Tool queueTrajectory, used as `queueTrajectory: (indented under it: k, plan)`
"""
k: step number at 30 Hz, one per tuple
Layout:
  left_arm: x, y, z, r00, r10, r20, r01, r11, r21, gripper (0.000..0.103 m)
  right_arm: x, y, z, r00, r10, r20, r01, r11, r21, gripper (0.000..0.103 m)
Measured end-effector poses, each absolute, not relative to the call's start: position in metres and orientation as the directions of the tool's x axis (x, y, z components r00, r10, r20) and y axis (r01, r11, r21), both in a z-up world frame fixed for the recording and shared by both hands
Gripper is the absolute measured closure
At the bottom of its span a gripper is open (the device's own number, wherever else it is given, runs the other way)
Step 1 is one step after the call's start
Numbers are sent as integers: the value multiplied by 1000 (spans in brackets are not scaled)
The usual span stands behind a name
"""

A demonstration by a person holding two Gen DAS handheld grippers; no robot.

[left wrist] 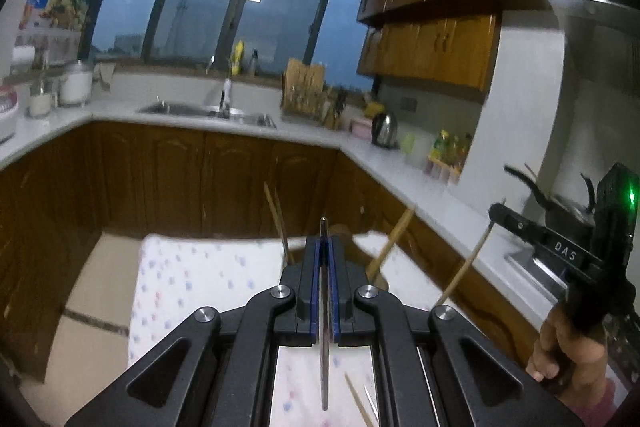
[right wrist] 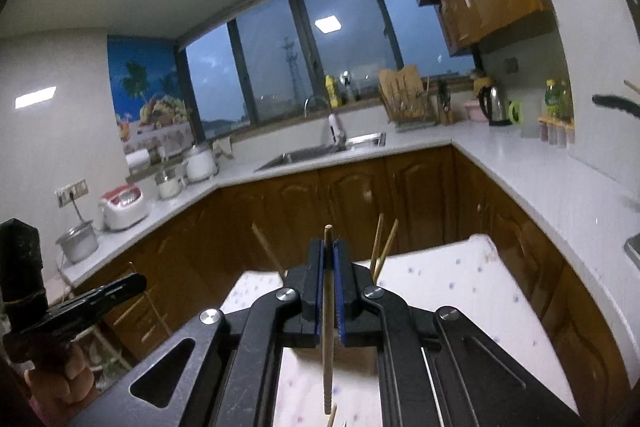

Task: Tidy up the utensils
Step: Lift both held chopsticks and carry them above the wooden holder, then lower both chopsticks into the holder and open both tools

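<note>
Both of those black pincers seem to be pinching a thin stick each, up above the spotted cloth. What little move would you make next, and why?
Probably carry both towards the brown holder with wooden chopsticks standing in it. The left gripper is shut on a thin metal chopstick, the right gripper on a wooden chopstick, both held above the spotted white cloth.

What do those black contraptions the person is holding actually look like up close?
Each is a matte black linkage frame with round silver pivot bolts and triangular cut-outs. Both the left gripper and the right gripper have two narrow fingers lined with blue pads. Seen from the left, the right one shows white "DAS" lettering, a green light, and a pink sleeve below.
</note>
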State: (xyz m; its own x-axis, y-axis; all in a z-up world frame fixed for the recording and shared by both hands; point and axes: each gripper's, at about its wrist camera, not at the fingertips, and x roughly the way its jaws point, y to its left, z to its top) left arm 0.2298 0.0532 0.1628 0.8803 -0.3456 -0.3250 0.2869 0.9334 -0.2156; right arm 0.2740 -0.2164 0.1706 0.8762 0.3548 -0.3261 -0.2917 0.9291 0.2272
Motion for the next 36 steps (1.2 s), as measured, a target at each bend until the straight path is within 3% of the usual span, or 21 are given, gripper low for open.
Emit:
queueTrajectory:
  k: [6,13,24,36]
  plan:
    - [264,48,178,905,-345,-247,294,929,-224,101,298,-219,194,913,323,-249,-268,936,229,98]
    - [304,27,166,934,-296,-199,260,947,-189,101,328,-212,202,929,297,-222,-255,946,203,98]
    - [367,2,110,933,-259,-249,203,952,-229,101,354,-211,166,929,266,-258,-222,957,187,98]
    - [401,-8,85,905,-255,-342,184,956,-226,101,362,-206,120,898,280,-340,-215,952,216,98]
